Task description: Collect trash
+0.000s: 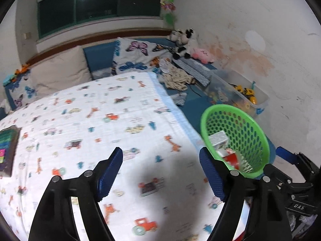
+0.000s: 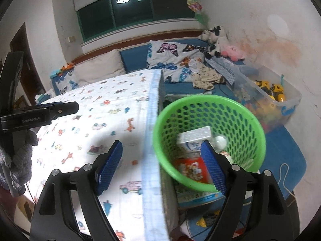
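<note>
A green perforated basket (image 1: 236,138) (image 2: 210,140) stands just off the right edge of the printed blanket (image 1: 100,120) (image 2: 100,120). Inside it lie a grey-white carton (image 1: 218,140) (image 2: 194,138), a red package (image 1: 231,159) (image 2: 192,168) and a small white lump (image 2: 219,141). My left gripper (image 1: 160,172) hangs open over the blanket, left of the basket, with nothing between its blue pads. My right gripper (image 2: 162,166) is open too. It straddles the blanket's blue edge, its right pad (image 2: 212,166) in front of the basket's inside. Neither holds anything.
A clear plastic bin of toys (image 1: 246,98) (image 2: 276,100) sits against the stained wall behind the basket. Pillows (image 1: 138,56), crumpled clothes (image 1: 176,78) and plush toys (image 1: 184,42) line the far end. A dark pad (image 1: 8,146) lies at the blanket's left. A gloved hand (image 2: 18,156) shows at left.
</note>
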Demonstrator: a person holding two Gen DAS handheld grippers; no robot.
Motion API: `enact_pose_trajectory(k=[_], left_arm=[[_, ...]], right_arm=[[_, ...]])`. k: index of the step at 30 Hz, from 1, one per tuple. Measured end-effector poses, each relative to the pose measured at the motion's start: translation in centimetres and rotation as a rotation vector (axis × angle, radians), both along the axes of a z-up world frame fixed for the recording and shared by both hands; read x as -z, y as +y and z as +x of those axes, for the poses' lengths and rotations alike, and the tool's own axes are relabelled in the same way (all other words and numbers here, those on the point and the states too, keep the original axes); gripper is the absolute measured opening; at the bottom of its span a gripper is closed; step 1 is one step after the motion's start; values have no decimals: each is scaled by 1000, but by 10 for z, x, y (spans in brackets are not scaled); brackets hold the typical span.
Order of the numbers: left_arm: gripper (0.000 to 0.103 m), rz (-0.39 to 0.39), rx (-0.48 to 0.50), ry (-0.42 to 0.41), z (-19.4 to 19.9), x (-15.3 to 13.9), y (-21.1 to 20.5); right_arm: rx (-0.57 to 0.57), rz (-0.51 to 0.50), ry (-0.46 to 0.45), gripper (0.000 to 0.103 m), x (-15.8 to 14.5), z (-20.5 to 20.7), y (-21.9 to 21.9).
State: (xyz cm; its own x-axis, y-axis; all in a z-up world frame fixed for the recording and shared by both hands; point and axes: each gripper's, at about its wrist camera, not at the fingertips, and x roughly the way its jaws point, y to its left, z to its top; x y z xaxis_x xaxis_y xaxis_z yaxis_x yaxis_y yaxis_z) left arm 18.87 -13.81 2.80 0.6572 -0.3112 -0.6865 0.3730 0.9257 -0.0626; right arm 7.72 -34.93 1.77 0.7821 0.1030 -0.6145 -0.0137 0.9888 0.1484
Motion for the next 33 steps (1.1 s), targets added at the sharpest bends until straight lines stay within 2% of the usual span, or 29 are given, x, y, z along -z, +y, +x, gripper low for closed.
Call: enact_pose_trajectory(k=[11, 12, 13, 14, 19, 33], left_arm=[[85, 13, -124, -65, -29, -6, 66], [86, 17, -133, -67, -31, -6, 69], [92, 22, -142, -71, -34, -6, 74], [93, 27, -150, -77, -37, -6, 79], [94, 57, -198, -105, -51, -7, 98], [95, 60, -298, -109, -80, 2, 146]], right_arm=[[-67, -9, 27, 89, 5, 2, 46], [-73, -15, 26, 90, 5, 1, 51], [-82, -21, 24, 90, 4, 0, 56], [-89, -25, 21, 91, 4, 0, 60], [-119, -51, 12, 93, 2, -1, 79], [-157, -53, 9, 94, 2, -6, 111]])
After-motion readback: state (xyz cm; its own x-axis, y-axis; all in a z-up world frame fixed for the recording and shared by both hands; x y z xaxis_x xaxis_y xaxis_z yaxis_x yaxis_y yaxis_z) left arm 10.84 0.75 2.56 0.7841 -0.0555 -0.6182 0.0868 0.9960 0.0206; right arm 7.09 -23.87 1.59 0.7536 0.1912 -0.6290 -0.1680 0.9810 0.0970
